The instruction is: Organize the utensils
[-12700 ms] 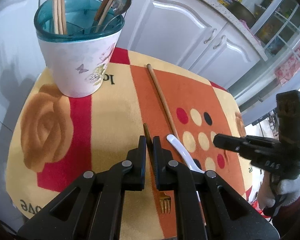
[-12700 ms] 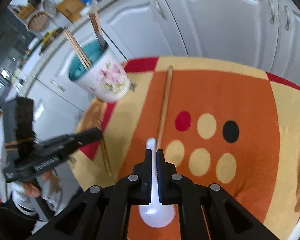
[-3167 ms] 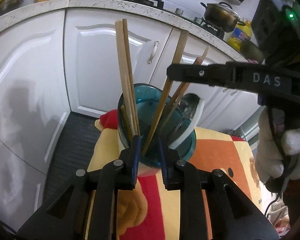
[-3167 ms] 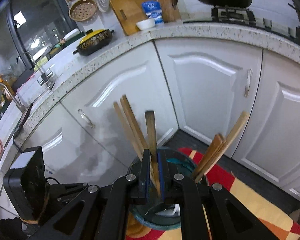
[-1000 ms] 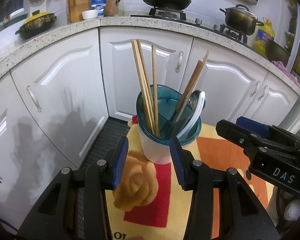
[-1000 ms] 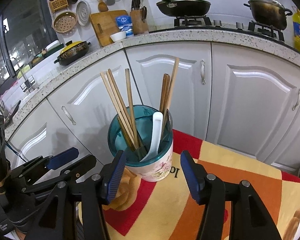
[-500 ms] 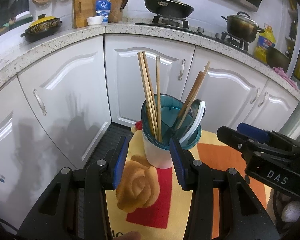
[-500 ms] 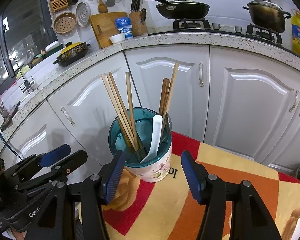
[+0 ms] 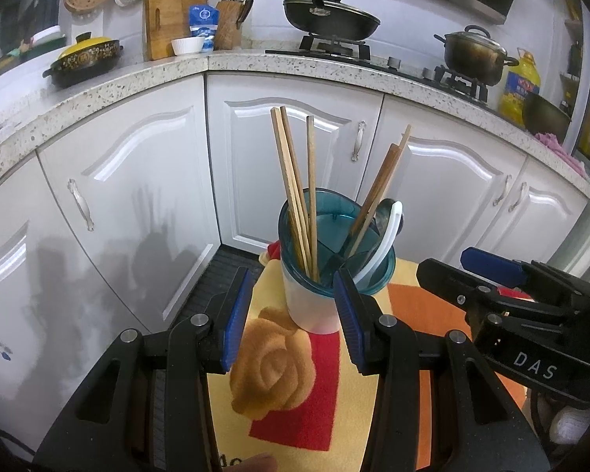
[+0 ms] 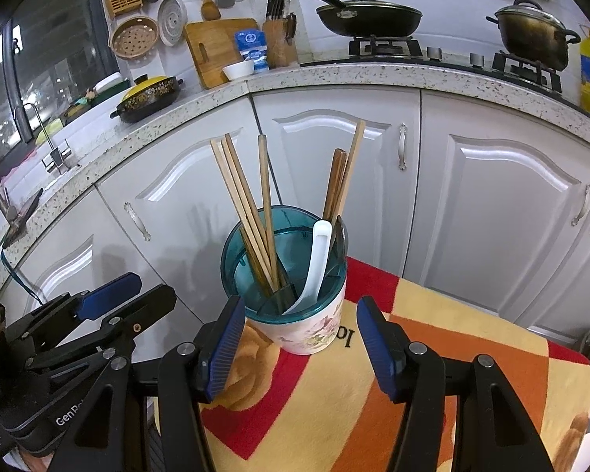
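A white floral utensil cup [image 9: 308, 310] with a teal insert [image 10: 283, 271] stands at the far edge of the table. It holds several wooden chopsticks [image 9: 291, 181], a white spoon [image 10: 314, 259] and a metal spoon [image 9: 385, 212]. My left gripper [image 9: 291, 314] is open and empty, held back from the cup. My right gripper [image 10: 299, 338] is open and empty too, just in front of the cup. Each gripper shows in the other's view: the right [image 9: 491, 291], the left [image 10: 110, 306].
The table wears a yellow, red and orange patterned cloth [image 10: 373, 413]. White kitchen cabinets [image 9: 287, 149] curve behind it, close to the table's far edge. The counter carries pots, a pan [image 10: 365, 11] and a cutting board.
Both grippers have drawn back a little from the cup and stay open and empty. The cup and its utensils have not moved.
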### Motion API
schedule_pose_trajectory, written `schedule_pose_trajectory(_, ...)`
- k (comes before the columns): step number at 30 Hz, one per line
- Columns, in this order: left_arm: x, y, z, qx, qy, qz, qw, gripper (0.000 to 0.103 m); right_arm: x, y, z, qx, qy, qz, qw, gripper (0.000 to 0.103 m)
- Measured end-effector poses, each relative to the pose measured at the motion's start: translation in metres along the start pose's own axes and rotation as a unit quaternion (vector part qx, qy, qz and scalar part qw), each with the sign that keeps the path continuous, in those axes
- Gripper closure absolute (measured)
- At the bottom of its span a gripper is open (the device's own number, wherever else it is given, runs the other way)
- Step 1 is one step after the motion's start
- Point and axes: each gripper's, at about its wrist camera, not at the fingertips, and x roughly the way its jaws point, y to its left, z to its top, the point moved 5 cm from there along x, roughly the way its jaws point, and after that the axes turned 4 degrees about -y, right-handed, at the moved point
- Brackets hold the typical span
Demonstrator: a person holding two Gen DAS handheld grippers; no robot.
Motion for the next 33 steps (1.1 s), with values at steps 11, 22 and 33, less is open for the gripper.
schedule_pose_trajectory(11, -0.001, -0.001, -0.002, 0.002, 0.002, 0.000, 1.0000, 0.061, 0.004, 0.000, -0.005, -0.001, 0.009, 0.001, 1.000, 0.045)
schedule_pose_trajectory(22, 0.001, 0.000, -0.004, 0.004, 0.003, 0.000, 1.0000, 0.061, 0.009, 0.002, -0.009, -0.005, 0.017, 0.002, 1.000, 0.045)
schedule_pose_trajectory(33, 0.003, 0.001, -0.006, 0.006, 0.004, 0.001, 1.0000, 0.061, 0.012, 0.004, -0.011, -0.009, 0.023, 0.002, 1.000, 0.045)
